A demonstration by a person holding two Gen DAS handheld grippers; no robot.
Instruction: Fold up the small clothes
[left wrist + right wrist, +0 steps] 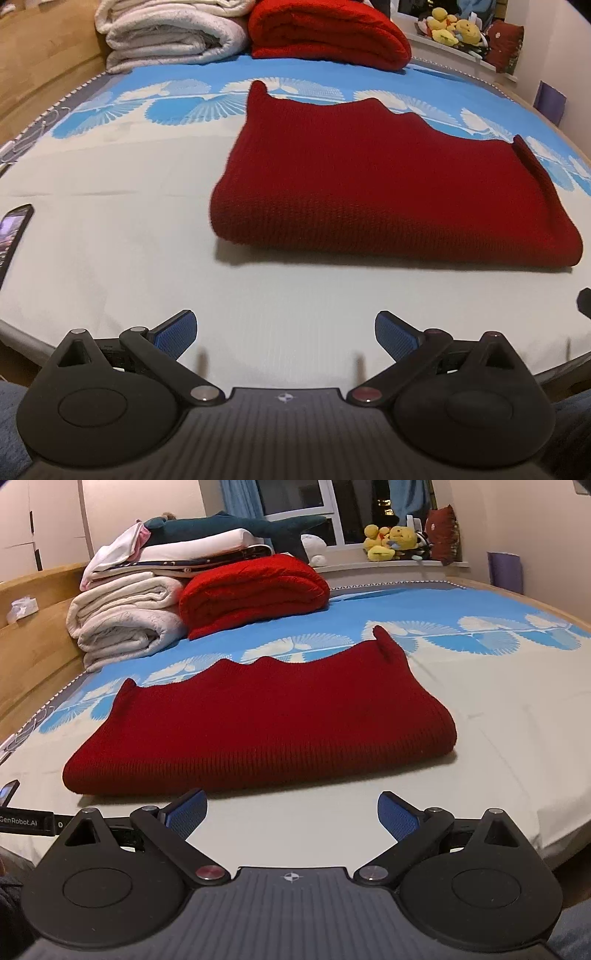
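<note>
Knitted dark-red wool, the small garment [388, 184] lies folded flat on the bed [129, 240], its doubled edge toward the camera and its uneven edges away, which suggests the fold is done or nearly so. Going left to right in the left wrist view: a phone [13, 236] rests at about 9 o'clock near the mattress edge, seemingly parked out of the folding area; the left hand-held gripper [286, 334] hangs at 6 o'clock with its blue pads wide apart and nothing between them, short of the garment, which sits toward 1 o'clock. In the right wrist view the stacked white bedding [125, 624] and a red blanket [255, 587] are at 11 o'clock by the headboard, probably stored clear of the work; the garment fills the centre, and the right hand-held gripper [291, 814] at 6 o'clock is likewise spread wide and empty, just short of the near fold.
</note>
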